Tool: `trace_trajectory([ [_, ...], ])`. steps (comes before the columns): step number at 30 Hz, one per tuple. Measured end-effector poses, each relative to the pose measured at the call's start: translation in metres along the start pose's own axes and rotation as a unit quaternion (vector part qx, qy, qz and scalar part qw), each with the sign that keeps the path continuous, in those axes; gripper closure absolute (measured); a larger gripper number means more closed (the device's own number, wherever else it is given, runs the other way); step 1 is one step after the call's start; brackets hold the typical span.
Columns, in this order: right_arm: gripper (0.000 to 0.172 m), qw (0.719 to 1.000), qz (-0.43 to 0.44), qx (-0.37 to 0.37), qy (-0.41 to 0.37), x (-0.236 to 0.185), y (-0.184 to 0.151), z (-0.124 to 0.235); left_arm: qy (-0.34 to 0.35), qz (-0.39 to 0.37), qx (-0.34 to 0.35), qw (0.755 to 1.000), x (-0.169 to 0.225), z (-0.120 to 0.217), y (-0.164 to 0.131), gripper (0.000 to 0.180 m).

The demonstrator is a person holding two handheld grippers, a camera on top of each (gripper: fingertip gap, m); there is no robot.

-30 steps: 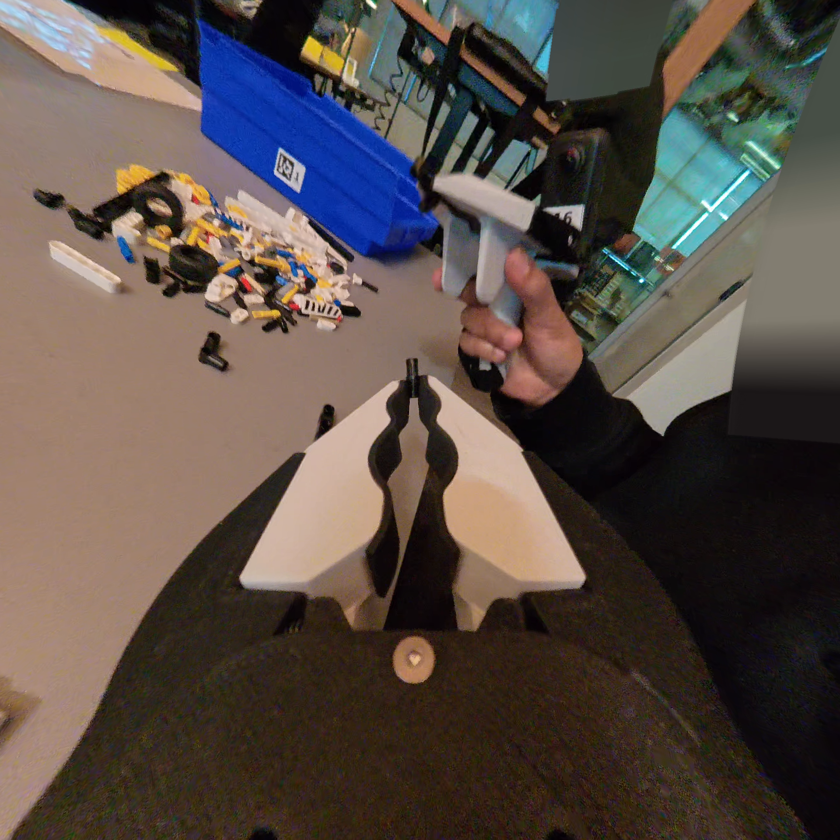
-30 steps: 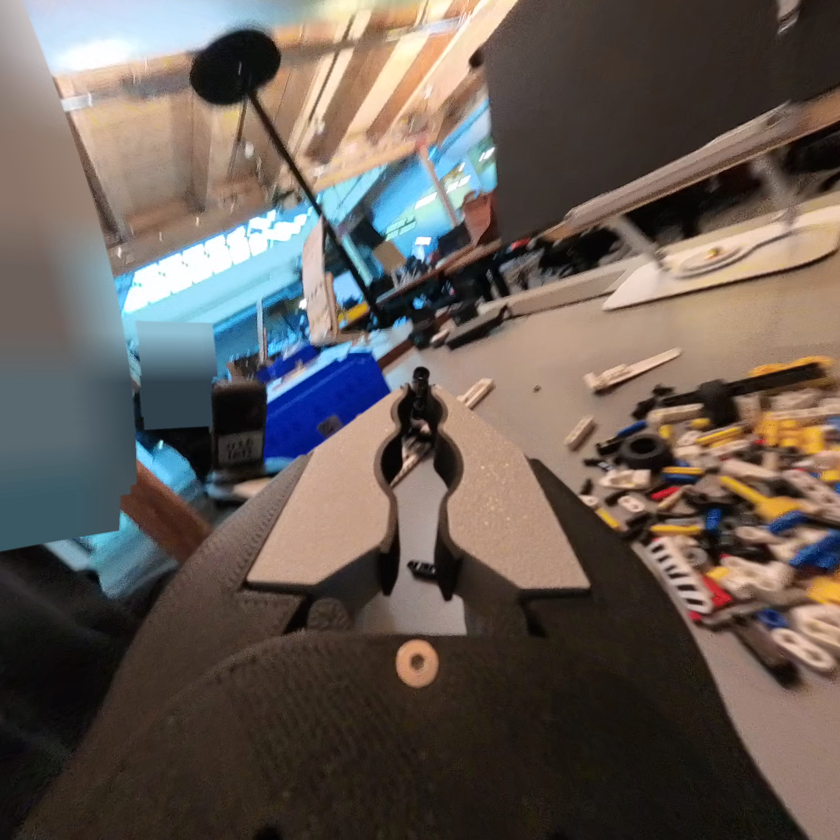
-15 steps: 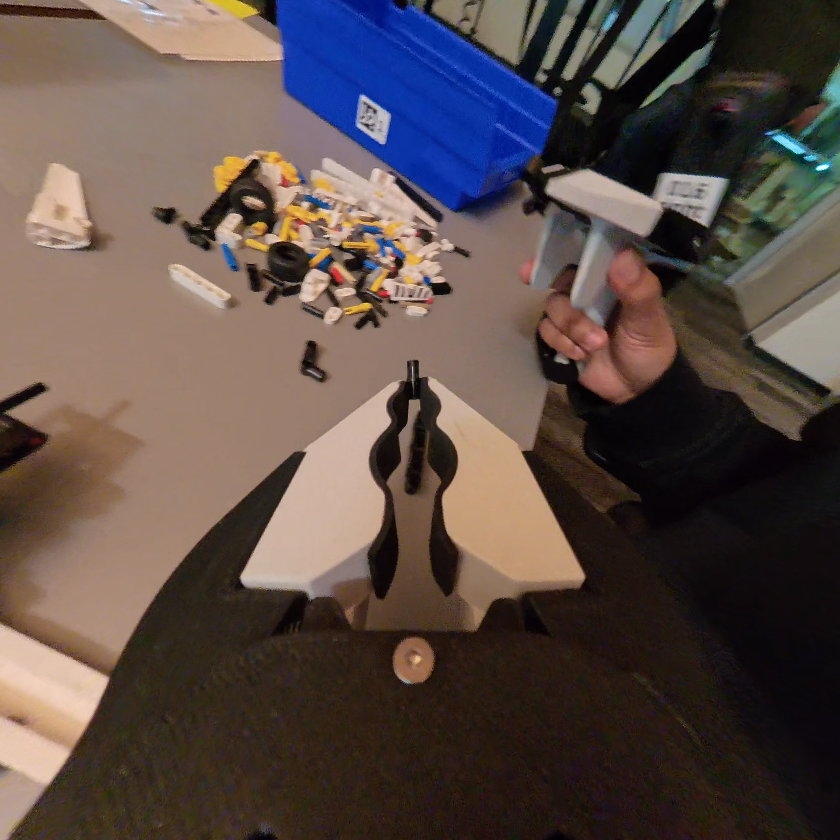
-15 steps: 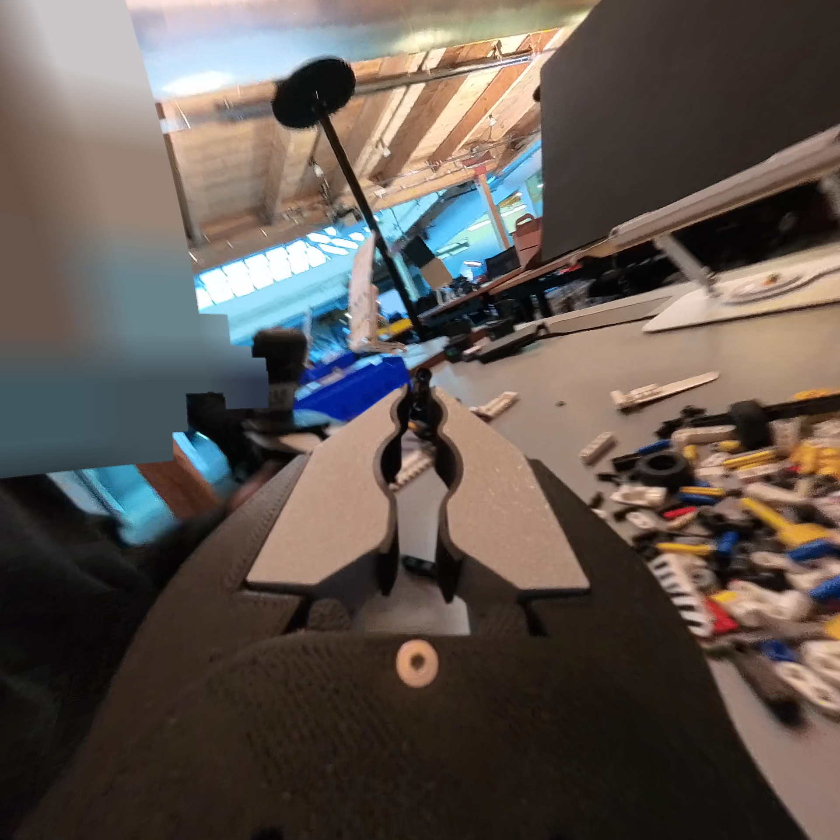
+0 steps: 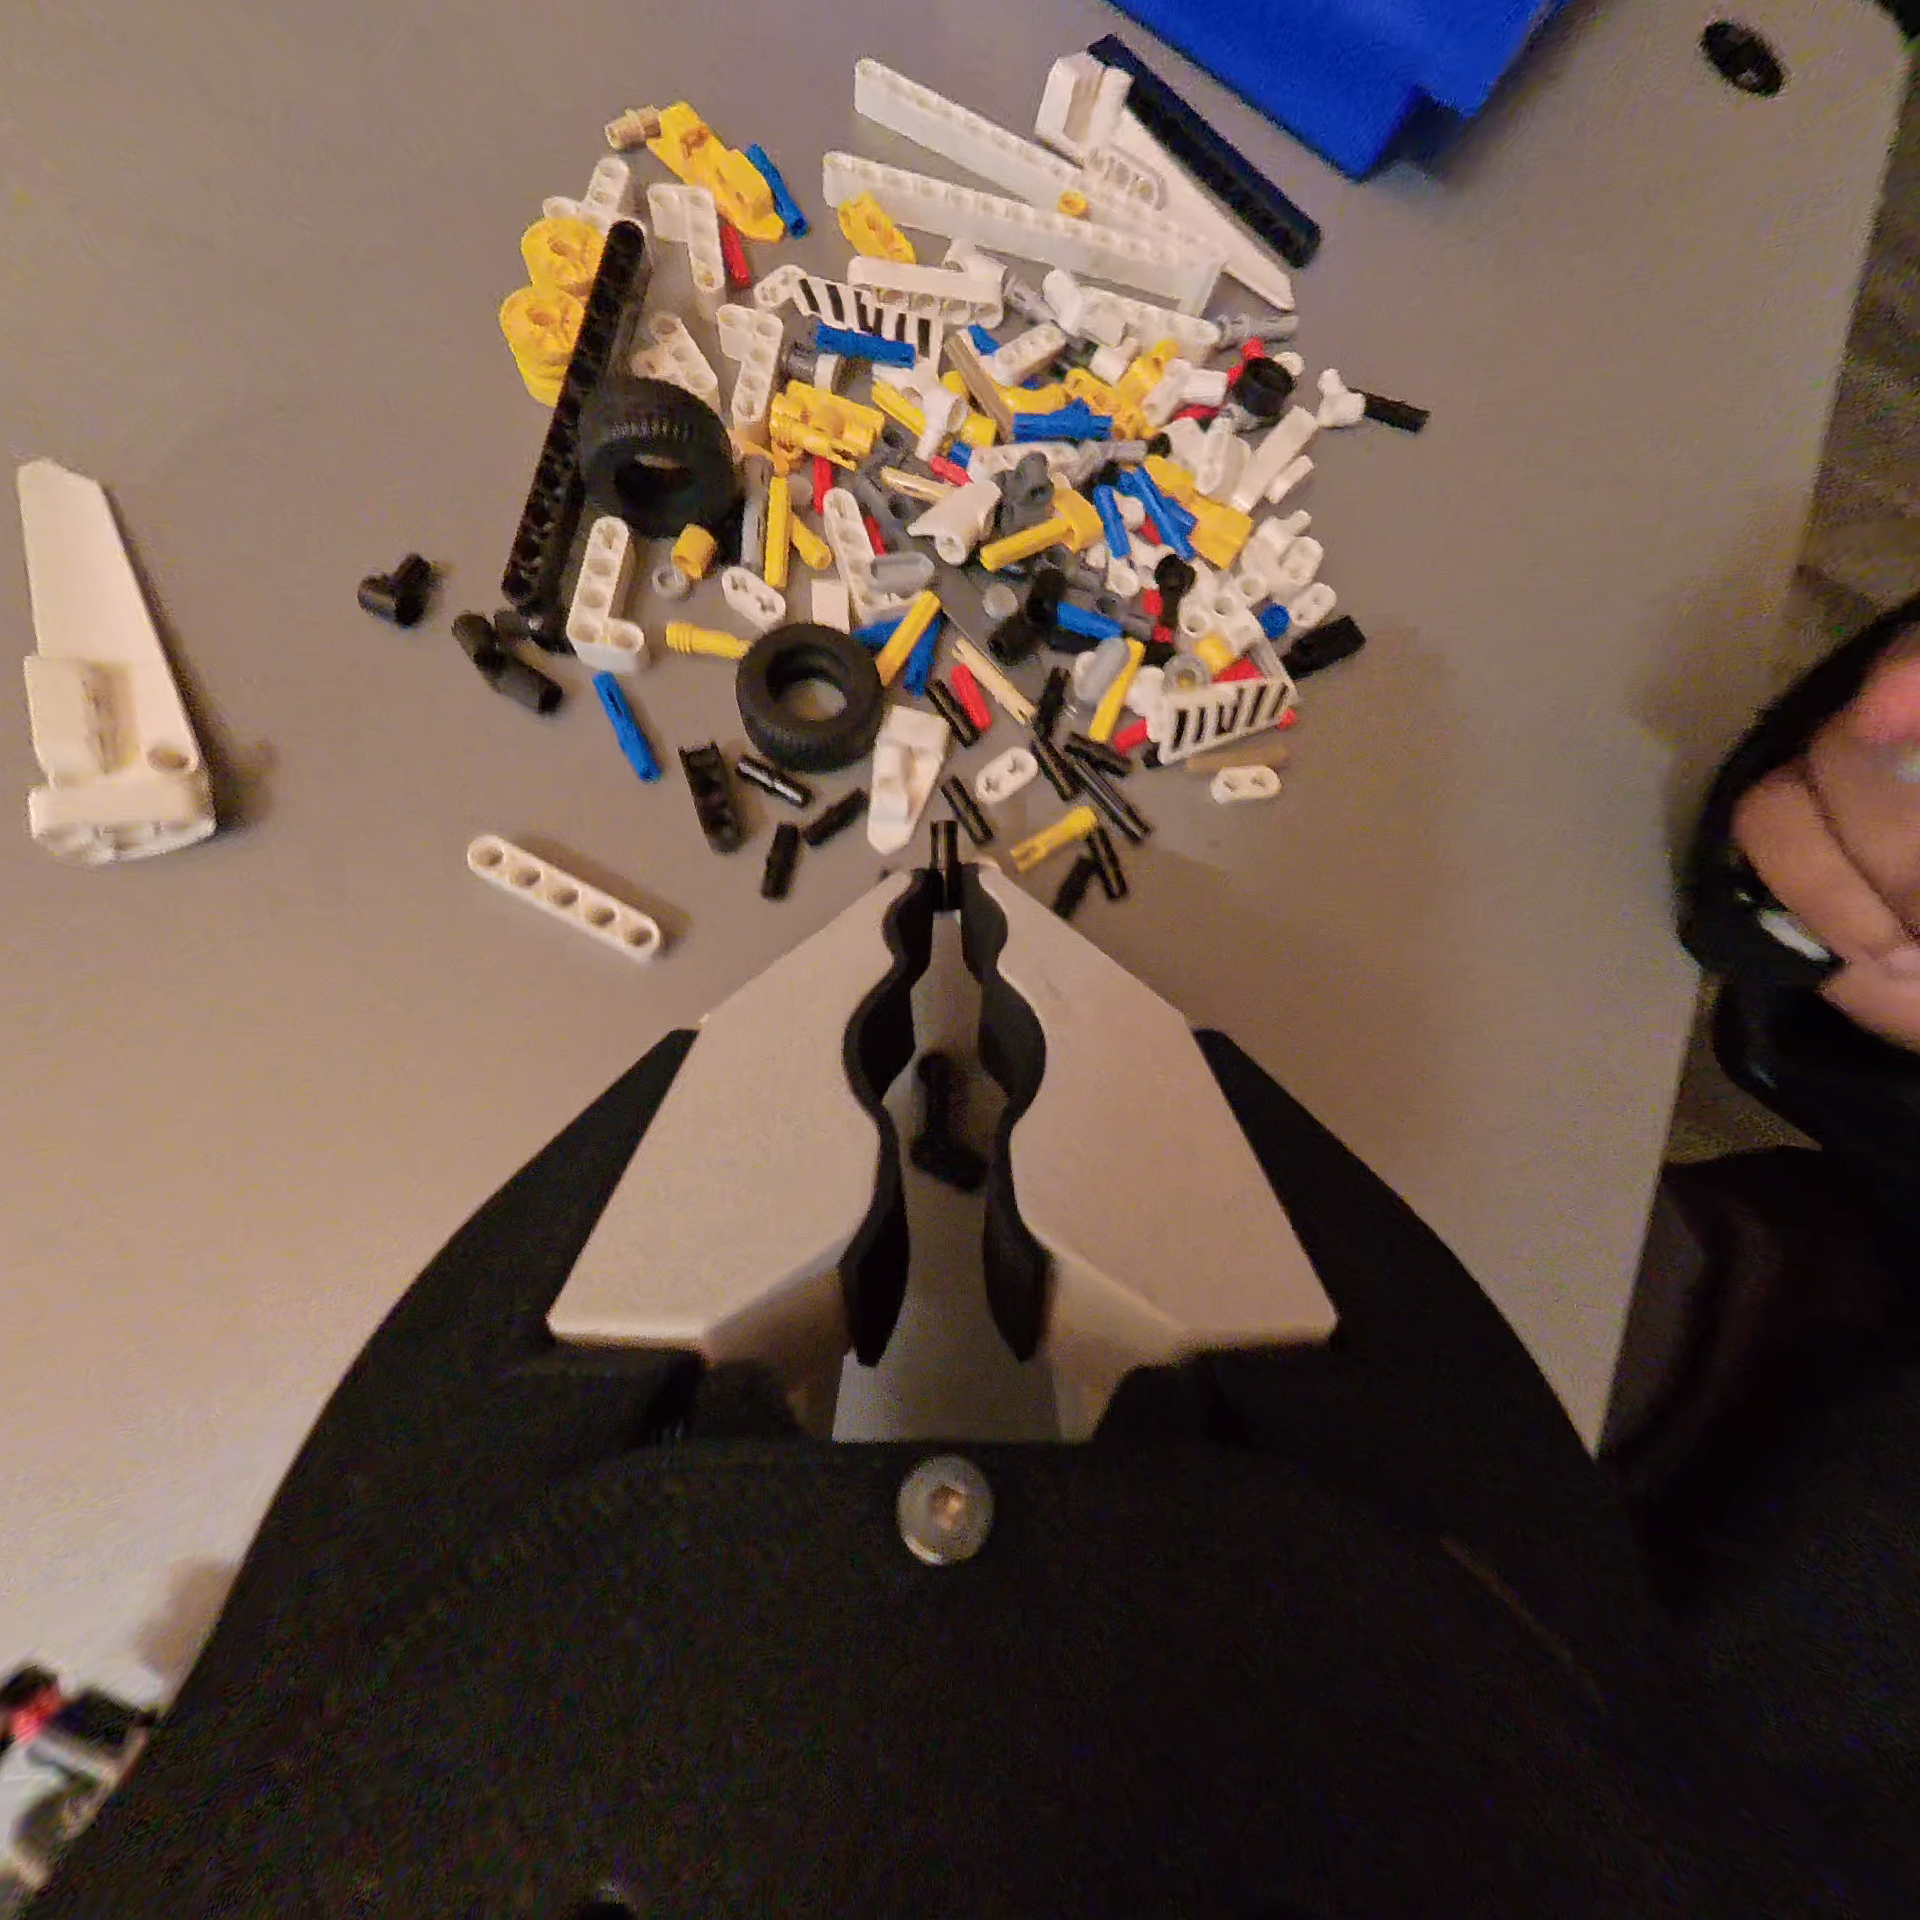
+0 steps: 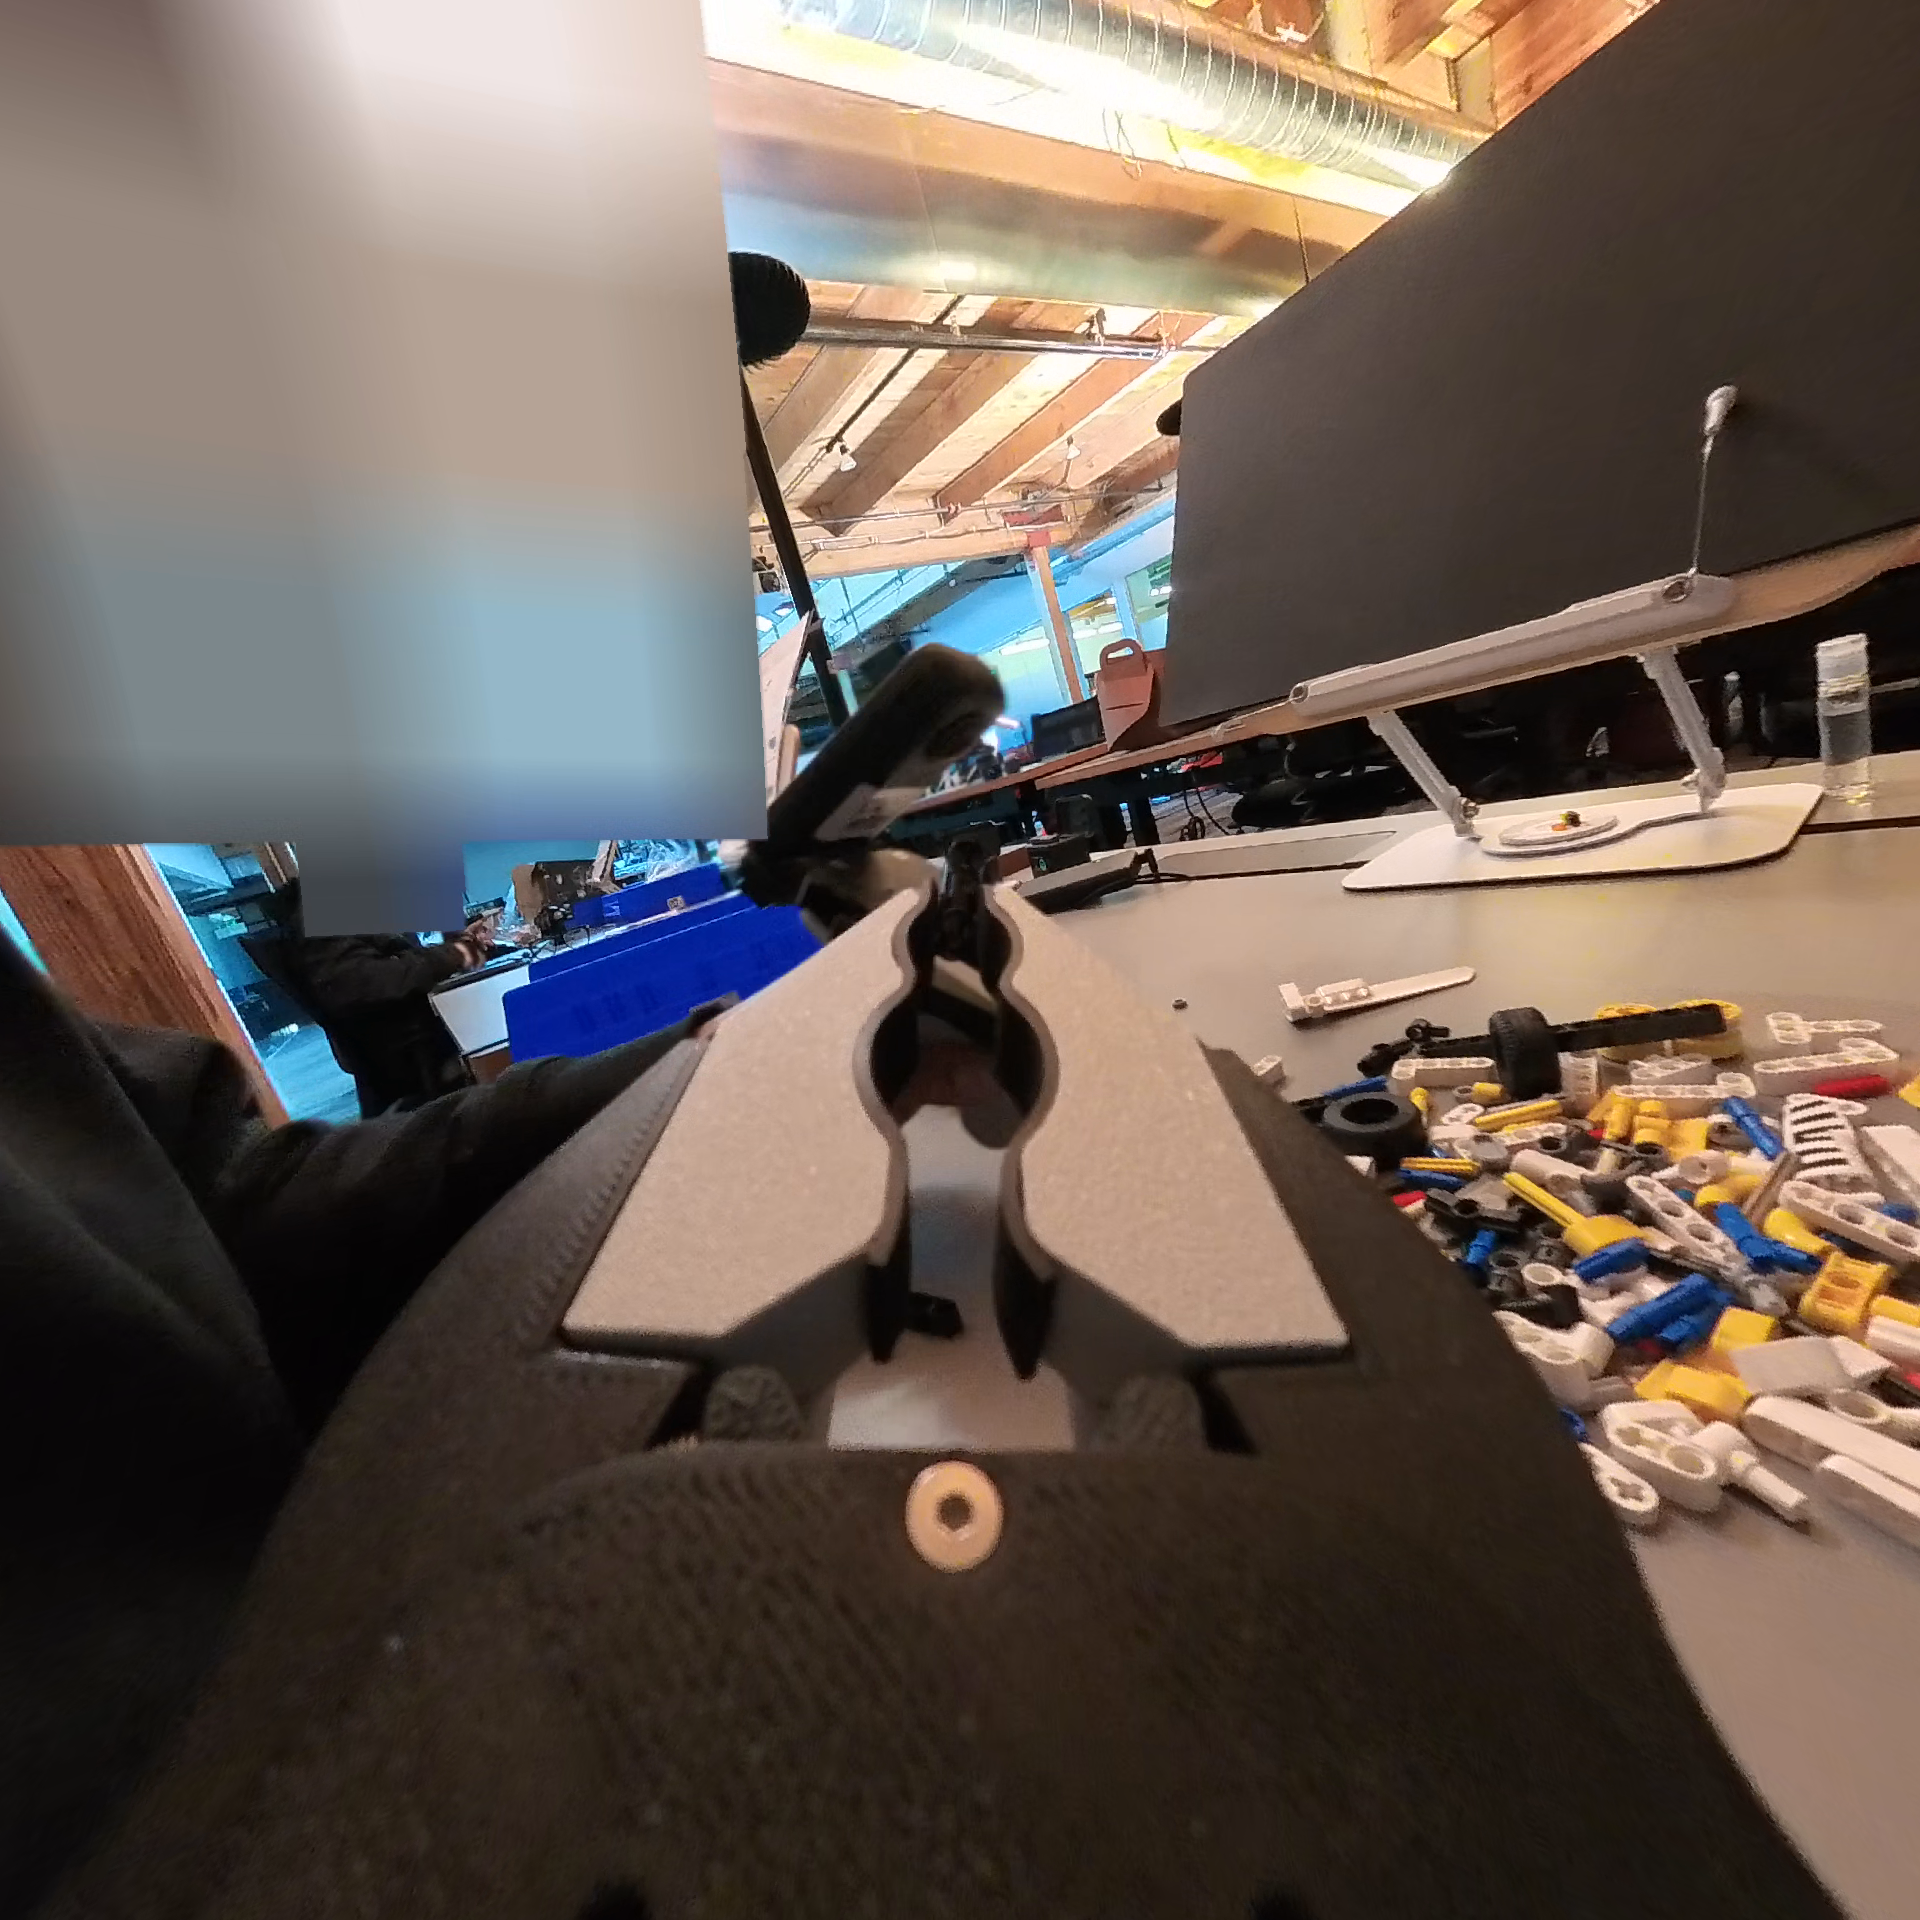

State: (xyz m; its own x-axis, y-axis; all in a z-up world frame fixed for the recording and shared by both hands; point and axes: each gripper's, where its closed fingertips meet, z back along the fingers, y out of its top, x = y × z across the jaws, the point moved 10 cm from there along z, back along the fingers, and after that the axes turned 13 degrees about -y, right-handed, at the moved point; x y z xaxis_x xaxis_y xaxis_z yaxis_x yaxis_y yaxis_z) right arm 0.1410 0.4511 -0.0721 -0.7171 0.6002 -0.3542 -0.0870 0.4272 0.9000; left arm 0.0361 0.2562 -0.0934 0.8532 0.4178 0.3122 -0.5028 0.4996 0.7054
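My left gripper (image 5: 942, 896) is shut on a small black pin (image 5: 942, 852) that sticks out past its tips. It hangs above the near edge of a pile of small building pieces (image 5: 935, 468) on the grey table (image 5: 260, 1143). A black connector (image 5: 940, 1122) lies on the table, seen through the gap behind the tips. My right gripper (image 6: 961, 920) is shut on a small black piece (image 6: 961, 878) and is held level above the table, left of the same pile (image 6: 1662, 1195). The left gripper's body (image 6: 894, 738) shows just behind its tips.
A white panel piece (image 5: 99, 675) and a white five-hole beam (image 5: 566, 899) lie left of the pile. Two black tyres (image 5: 805, 696) sit in it. A blue bin (image 5: 1351, 62) stands behind. A hand (image 5: 1829, 862) is at the table's right edge. A monitor stand base (image 6: 1579, 842) and a bottle (image 6: 1844, 717) stand far back. Some 15 cm of space lies between my two pairs of fingers. The black connector (image 5: 940, 1122) is about 5 cm from my left fingertips and 15 cm from my right.
My left gripper has tipped from looking across the table to looking down on the pile, still shut on the black pin. The right gripper has turned a little and kept its black piece.
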Motion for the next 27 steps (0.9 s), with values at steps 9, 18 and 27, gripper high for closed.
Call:
trace_trajectory([
  [9,0.167,0.998,0.031,-0.042,-0.035,0.000,0.000,-0.002,-0.055,0.014,0.092,0.994,0.006,0.015,0.009,0.146],
  [18,0.166,0.948,0.280,-0.111,-0.100,-0.027,-0.016,-0.015,-0.393,0.188,0.257,0.862,0.039,0.036,-0.014,0.152],
  [27,0.166,0.911,0.384,-0.101,-0.108,-0.047,-0.014,-0.017,-0.417,0.205,0.252,0.849,0.052,0.034,-0.023,0.157],
])
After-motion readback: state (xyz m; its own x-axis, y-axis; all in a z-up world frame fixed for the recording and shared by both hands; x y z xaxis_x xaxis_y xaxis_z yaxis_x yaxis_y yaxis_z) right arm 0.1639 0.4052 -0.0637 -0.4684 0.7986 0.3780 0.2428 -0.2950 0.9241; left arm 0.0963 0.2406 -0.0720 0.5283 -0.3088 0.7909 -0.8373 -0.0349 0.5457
